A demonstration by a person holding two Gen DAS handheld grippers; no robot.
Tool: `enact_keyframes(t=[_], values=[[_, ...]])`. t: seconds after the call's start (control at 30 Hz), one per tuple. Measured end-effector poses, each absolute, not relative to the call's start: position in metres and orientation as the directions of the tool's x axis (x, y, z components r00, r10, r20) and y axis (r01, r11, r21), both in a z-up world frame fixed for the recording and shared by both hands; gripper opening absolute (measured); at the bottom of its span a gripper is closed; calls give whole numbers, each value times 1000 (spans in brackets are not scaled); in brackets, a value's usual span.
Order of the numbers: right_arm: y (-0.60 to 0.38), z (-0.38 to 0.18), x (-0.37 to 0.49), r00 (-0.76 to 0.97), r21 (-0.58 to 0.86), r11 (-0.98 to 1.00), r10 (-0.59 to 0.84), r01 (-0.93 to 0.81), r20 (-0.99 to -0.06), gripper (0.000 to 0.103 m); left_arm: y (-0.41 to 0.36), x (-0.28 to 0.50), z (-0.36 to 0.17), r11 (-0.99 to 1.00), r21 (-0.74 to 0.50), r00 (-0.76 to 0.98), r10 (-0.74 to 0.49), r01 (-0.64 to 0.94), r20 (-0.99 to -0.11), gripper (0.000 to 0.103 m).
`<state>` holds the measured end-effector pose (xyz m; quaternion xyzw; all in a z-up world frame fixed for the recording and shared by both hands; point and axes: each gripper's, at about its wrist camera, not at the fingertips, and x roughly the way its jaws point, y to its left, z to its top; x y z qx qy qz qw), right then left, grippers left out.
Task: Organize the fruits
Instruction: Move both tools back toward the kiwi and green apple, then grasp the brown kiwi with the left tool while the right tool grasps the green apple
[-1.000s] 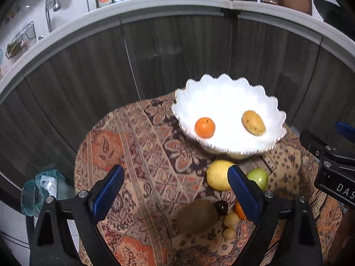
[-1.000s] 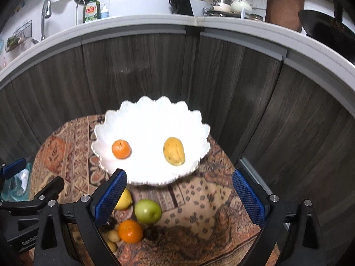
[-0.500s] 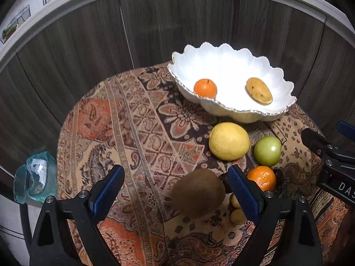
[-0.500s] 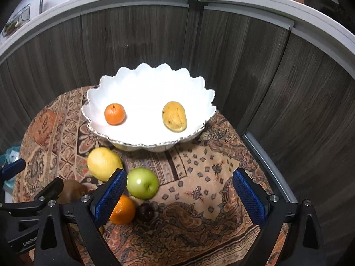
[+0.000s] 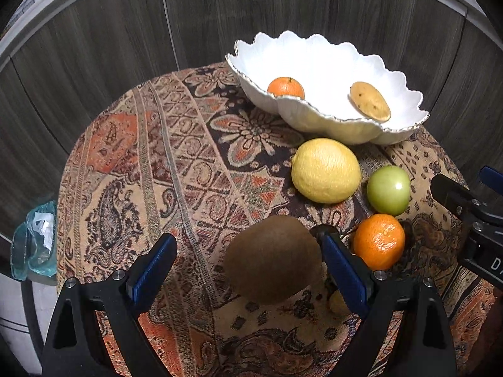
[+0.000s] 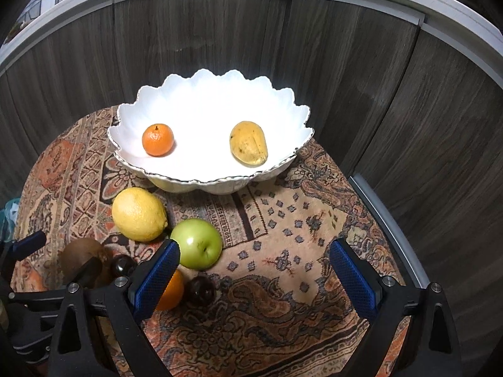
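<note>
The left gripper [image 5: 248, 260] is held wide open around the kiwi [image 5: 273, 259], untouched by its pads; the right gripper [image 6: 257, 270] is open, nothing grasped

A: Bowl [image 6: 176, 100] glossy white glazed ceramic. Cloth [image 5: 188, 163] woven, matt, patterned.
B: Kiwi [image 5: 272, 260] fuzzy, dull. Apple [image 6: 196, 248] smooth, shiny. Lemon [image 5: 325, 169] pitted skin. Cabinet [image 6: 195, 34] matt wood-grain.
</note>
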<state>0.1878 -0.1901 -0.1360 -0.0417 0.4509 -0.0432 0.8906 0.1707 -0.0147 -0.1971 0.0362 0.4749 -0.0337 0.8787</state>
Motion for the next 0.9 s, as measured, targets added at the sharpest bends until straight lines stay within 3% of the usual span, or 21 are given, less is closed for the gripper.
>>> enact_keyframes(t=[0.2, 0.33, 0.53, 0.9], values=[[-191, -143, 190, 577, -110, 993, -111, 36, -809, 97, -16, 171, -203, 995, 15, 535, -42, 101, -844, 92], [-190, -146, 191, 571, -123, 992, -121, 36, -812, 97, -15, 172, -212, 994, -17, 507, -69, 107, -859, 85], [-190, -146, 190, 573, -115, 993, -116, 38, -811, 97, -17, 171, -208, 989, -51, 508, -114, 137, -854, 65], [-195, -144, 193, 582, -101, 995, -93, 19, -808, 97, -10, 169, -195, 993, -49, 518, -98, 108, -850, 64]])
